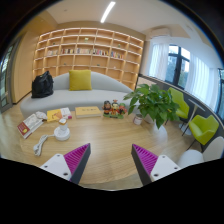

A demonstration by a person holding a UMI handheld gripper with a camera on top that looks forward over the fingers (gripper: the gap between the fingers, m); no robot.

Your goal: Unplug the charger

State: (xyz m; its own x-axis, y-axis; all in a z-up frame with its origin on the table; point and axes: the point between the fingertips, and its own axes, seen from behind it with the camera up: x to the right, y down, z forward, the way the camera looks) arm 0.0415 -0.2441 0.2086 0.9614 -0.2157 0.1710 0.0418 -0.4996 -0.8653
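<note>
My gripper (111, 150) is open and empty, held above a wooden table (105, 140). Its two fingers with magenta pads (75, 158) stand wide apart, with only bare tabletop between them. A small white object (40, 146), perhaps a cable or charger, lies on the table to the left, beyond the left finger; it is too small to tell. No plug or socket shows clearly.
On the table are books (30, 123) and a white cup (62, 130) at the left, small figures (113, 108) in the middle, and a potted plant (152, 103) at the right. A grey sofa (85, 95) and bookshelf (88, 50) stand behind; green chairs (203, 128) at the right.
</note>
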